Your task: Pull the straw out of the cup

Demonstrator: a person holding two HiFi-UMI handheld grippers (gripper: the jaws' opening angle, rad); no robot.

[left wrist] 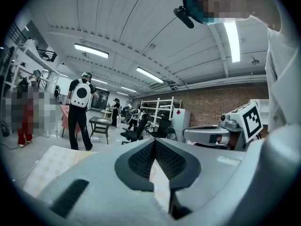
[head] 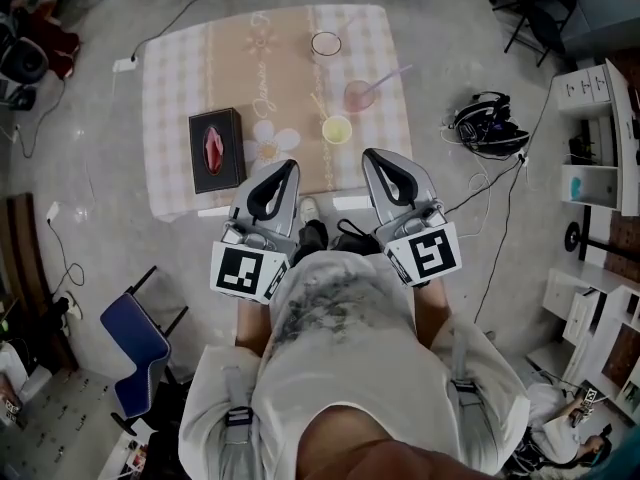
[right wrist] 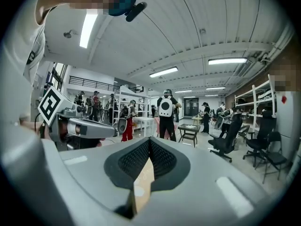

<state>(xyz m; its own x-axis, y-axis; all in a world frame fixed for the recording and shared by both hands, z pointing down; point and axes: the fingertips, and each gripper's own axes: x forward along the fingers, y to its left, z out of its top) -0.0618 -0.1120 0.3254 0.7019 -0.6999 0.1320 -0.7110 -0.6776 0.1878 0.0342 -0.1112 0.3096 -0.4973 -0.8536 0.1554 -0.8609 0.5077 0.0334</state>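
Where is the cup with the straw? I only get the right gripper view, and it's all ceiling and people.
Observer: The head view shows the translucent pink cup on the checked beige tablecloth, ahead of your right gripper.
Operator: Is the straw in it?
Observer: Yes, a pale purple straw leans out of it to the picture's right.
Operator: Anything close by?
Observer: A small yellow cup stands just nearer to you.

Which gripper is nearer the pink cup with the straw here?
Right. In the head view the right gripper is just below the pink cup, apart from it; the left gripper is farther off, to the cup's lower left.
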